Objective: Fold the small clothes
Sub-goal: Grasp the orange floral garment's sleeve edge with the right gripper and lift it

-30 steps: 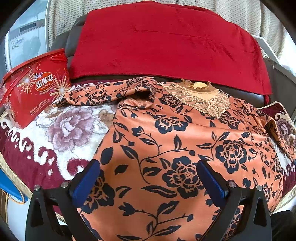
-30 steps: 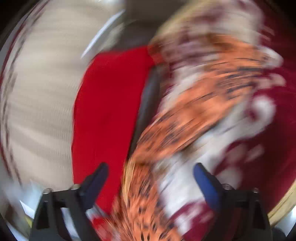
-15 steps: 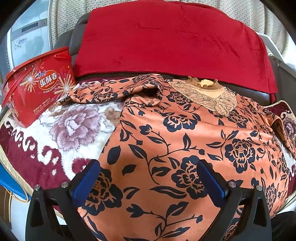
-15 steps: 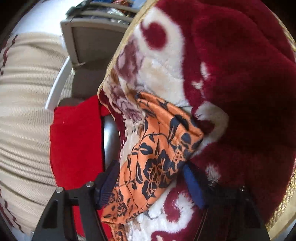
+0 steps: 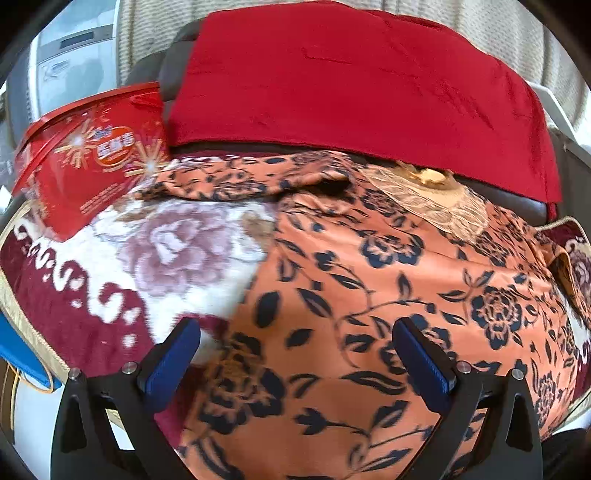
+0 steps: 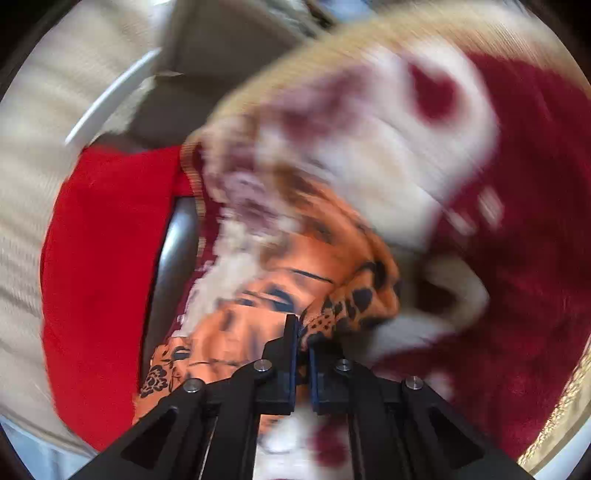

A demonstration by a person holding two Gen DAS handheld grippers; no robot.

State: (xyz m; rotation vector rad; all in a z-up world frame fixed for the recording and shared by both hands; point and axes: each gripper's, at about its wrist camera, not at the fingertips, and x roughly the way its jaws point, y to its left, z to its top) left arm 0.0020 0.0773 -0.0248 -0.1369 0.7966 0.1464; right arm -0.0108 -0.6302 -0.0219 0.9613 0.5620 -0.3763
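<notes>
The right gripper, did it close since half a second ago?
Yes. The right gripper has shut on the orange floral garment, which lies on the plush blanket.

A plush blanket (image 5: 177, 251) in maroon and white with a large pale flower and a gold braided edge covers the surface. At its left end stands a red tin (image 5: 92, 162) with sparkle graphics and a thin red handle, leaning a little. Behind, a plain red cloth (image 5: 351, 81) drapes over a dark grey backrest (image 5: 173, 70). A cream ribbed curtain (image 5: 155, 29) hangs beyond, beside a white appliance (image 5: 74, 62). Something blue (image 5: 22, 354) shows at the lower left edge.

The right wrist view is motion-blurred; the blanket (image 6: 517, 221), red cloth (image 6: 103, 258) and curtain (image 6: 33, 166) are recognisable.
</notes>
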